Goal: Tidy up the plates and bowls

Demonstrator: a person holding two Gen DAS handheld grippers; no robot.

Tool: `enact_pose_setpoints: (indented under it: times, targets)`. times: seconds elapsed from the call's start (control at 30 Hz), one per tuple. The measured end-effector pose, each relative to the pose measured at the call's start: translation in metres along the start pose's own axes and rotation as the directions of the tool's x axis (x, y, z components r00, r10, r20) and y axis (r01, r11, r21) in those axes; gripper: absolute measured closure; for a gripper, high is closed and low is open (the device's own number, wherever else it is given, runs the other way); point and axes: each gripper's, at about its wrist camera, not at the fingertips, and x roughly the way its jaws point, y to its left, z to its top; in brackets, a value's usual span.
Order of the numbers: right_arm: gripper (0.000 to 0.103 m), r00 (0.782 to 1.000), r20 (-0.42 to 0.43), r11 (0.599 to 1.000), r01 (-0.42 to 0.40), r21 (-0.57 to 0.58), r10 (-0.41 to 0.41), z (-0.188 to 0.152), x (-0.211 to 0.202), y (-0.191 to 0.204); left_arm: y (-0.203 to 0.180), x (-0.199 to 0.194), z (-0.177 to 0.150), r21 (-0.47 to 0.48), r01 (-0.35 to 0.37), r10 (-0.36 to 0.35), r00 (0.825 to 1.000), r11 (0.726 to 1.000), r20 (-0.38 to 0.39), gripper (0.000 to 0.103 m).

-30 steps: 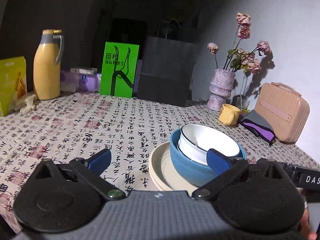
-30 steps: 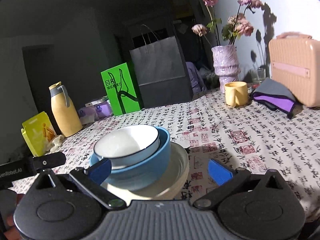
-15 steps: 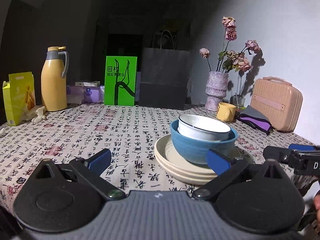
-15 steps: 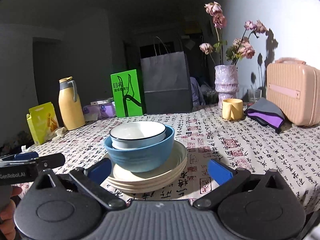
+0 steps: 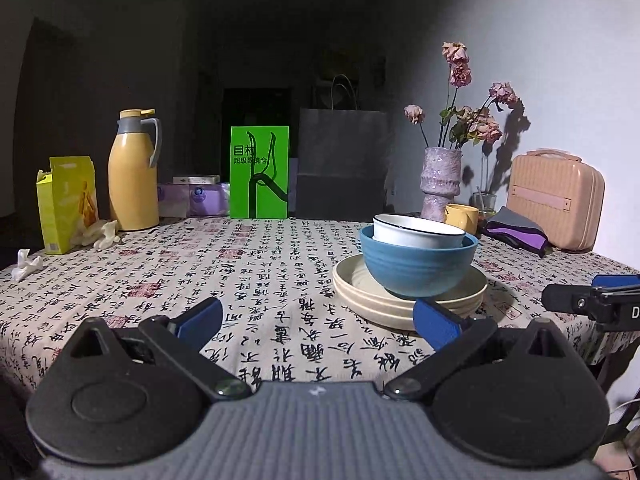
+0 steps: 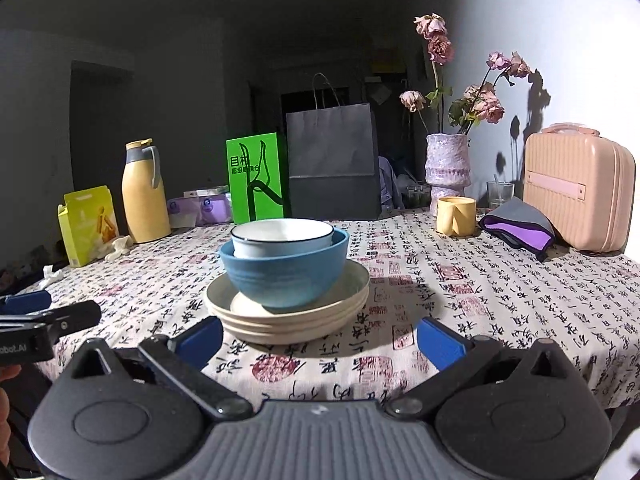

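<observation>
The white bowl [image 6: 282, 236] sat nested inside the blue bowl [image 6: 285, 270], and that rested on the stack of cream plates [image 6: 288, 312]; the whole pile stood on the bench [image 6: 500, 300] near its front edge, well clear of the mug and vase toward the far right corner; I judged the sorting complete or nearly so, since nothing of the kind lay loose elsewhere. The stack had no long axis to speak of, being round; what mattered was bearing. From my right gripper [image 6: 320, 338] it lay almost dead ahead, a shade left of centre, just beyond the blue pads; from my left gripper [image 5: 316, 322] it lay ahead and off to the right, with the right-hand pad overlapping the plate rim in view; I could not tell whether that was contact. Both grippers stood with fingers spread wide, holding nothing. I reckoned the right one the better aligned for any further reach.
</observation>
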Motion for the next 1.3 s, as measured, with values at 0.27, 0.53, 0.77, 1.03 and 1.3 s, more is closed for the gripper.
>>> enact_pose_setpoints:
  times: [0.27,0.53,0.77,1.03,1.3]
  targets:
    - [0.000,1.000,0.008,1.000,-0.010,-0.010,0.011,-0.007,0.004,0.006,0.001,-0.004,-0.003,0.000,0.008,-0.008,1.000,1.000,0.012,0.000]
    - [0.000,1.000,0.012,0.999,-0.024,-0.027,0.024,-0.009,0.005,0.009,0.001,-0.003,-0.004,-0.005,0.013,-0.013,1.000,1.000,0.010,0.000]
    - [0.000,1.000,0.014,0.999,-0.027,-0.025,0.027,-0.009,0.006,0.008,0.002,-0.004,-0.004,-0.008,0.015,-0.015,1.000,1.000,0.012,0.000]
    - [0.000,0.999,0.016,0.999,-0.027,-0.023,0.027,-0.009,0.005,0.007,0.001,-0.006,-0.004,-0.002,0.024,-0.024,0.999,1.000,0.023,0.000]
    - [0.000,0.999,0.016,0.999,-0.033,-0.024,0.033,-0.009,0.006,0.008,0.001,-0.006,-0.004,-0.001,0.024,-0.024,0.999,1.000,0.024,0.000]
